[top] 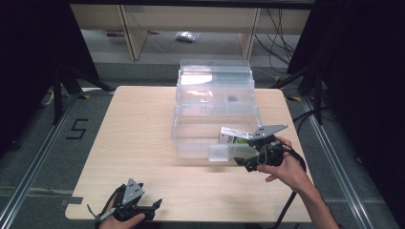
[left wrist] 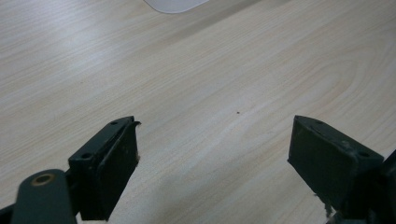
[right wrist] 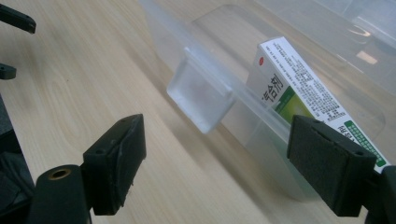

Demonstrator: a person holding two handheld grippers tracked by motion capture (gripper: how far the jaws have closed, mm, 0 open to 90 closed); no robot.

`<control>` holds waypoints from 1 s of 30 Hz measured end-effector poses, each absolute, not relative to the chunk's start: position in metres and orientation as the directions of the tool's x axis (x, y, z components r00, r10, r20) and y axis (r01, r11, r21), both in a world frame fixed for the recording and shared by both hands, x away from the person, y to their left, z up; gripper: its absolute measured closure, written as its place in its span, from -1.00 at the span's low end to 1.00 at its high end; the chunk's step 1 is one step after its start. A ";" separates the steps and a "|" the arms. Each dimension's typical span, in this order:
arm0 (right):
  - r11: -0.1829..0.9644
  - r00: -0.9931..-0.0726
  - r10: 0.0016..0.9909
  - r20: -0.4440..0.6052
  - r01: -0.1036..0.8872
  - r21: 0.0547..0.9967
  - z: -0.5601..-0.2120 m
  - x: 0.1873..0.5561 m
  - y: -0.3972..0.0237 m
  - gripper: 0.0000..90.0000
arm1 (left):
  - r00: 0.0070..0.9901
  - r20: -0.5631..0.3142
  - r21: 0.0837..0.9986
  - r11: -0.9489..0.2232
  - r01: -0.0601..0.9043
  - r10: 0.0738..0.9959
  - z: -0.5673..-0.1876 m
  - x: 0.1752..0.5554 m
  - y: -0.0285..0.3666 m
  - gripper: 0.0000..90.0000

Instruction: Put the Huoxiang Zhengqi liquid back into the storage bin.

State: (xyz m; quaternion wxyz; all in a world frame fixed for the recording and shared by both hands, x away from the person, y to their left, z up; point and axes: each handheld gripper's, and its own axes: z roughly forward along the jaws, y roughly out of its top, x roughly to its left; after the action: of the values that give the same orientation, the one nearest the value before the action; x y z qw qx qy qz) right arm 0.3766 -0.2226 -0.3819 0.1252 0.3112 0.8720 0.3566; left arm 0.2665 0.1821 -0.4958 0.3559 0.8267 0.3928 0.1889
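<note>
Two grippers are gaping open: the right gripper (top: pixel 244 161) is hovering beside a clear bin (top: pixel 191 138) holding a box (right wrist: pixel 303 88); the left gripper (top: pixel 152 206) is idling over the table (top: pixel 133 143).

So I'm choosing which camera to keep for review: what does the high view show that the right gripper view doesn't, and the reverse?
High view alone: the whole clear plastic bin with its raised lid, the left gripper open and low near the table's front edge, the right hand, the floor. Right gripper view alone: the print on the white and green box, leaning inside the bin's front wall, and the bin's clear latch up close. Both: the wooden table, the bin, the box and the open right gripper.
</note>
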 end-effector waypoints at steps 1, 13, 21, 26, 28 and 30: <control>0.560 -0.777 0.629 0.015 0.467 0.684 -0.381 0.375 -0.223 -0.54 | 0.599 0.004 0.756 -0.395 0.522 0.801 -0.497 0.266 0.179 -0.66; 0.527 -0.761 0.648 0.033 0.480 0.701 -0.390 0.365 -0.228 -0.56 | 0.600 0.006 0.757 -0.396 0.520 0.800 -0.497 0.266 0.180 -0.66; 0.514 -0.755 0.655 0.045 0.487 0.706 -0.398 0.361 -0.231 -0.56 | 0.600 0.006 0.758 -0.395 0.519 0.800 -0.497 0.266 0.180 -0.66; 0.511 -0.756 0.652 0.054 0.491 0.706 -0.405 0.358 -0.231 -0.55 | 0.616 0.024 0.743 -0.426 0.516 0.787 -0.495 0.266 0.182 -0.66; 0.500 -0.752 0.657 0.058 0.492 0.713 -0.408 0.357 -0.231 -0.55 | 0.622 0.036 0.736 -0.442 0.513 0.782 -0.495 0.266 0.183 -0.66; 0.506 -0.757 0.651 0.057 0.489 0.710 -0.410 0.356 -0.232 -0.55 | 0.623 0.034 0.736 -0.442 0.513 0.781 -0.495 0.266 0.183 -0.66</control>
State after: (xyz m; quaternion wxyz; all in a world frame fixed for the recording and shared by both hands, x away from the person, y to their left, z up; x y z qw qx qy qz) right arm 0.3561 -0.2321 -0.4097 0.1093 0.3312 0.8610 0.3703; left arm 0.2660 0.1827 -0.4949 0.3555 0.8278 0.3909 0.1886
